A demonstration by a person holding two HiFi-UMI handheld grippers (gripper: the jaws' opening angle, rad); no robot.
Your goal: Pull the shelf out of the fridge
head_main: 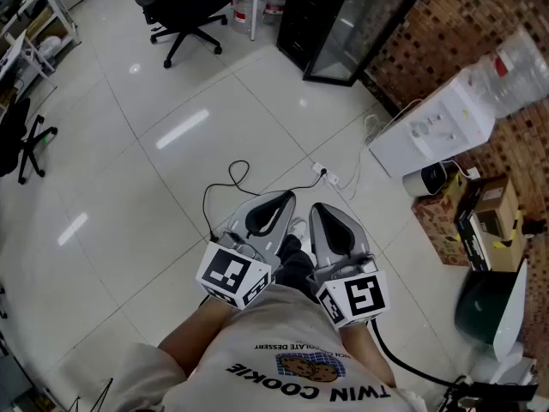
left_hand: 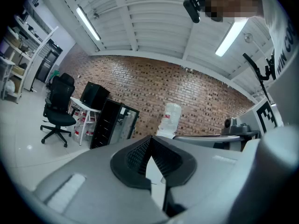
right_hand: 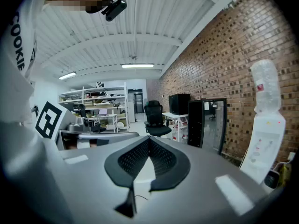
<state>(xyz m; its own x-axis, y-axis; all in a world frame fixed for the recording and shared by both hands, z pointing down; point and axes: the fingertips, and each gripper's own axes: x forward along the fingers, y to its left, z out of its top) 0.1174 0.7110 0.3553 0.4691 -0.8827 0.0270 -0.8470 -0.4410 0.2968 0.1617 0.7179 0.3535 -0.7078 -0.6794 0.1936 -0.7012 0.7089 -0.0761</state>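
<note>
- Left gripper is held low and tight against the person's torso. It points forward over the tiled floor, about level.
- Right gripper sits just beside it, parallel, nose tipped slightly down. The marker cubes of both are nearest the shirt.
- Left fingers: tips pressed together, nothing between them, only floor visible through the gap lower down.
- Right fingers: same, tips meeting, nothing held.
- Neither gripper touches anything in the room.
- Fridge: black, glass-fronted, stands against the brick wall, well apart from both grippers, ahead and to the right.
- It shows in the left gripper view and in the right gripper view.
- The shelf is not legible behind the glass, too small and reflective. Cannot tell whether the door is open.
- Water dispenser stands along the same wall, nearer than the fridge, with a clear bottle upside down on top. Fill level not readable.
- Cardboard boxes sit past the dispenser by the wall. Contents not clear.
- Water jugs stand under a small white worktop beside the fridge. A black box sits on top of it.
- Black office chair is on the open floor, left of the fridge.
- Power strip with a cable lies on the floor just ahead of the grippers.
</note>
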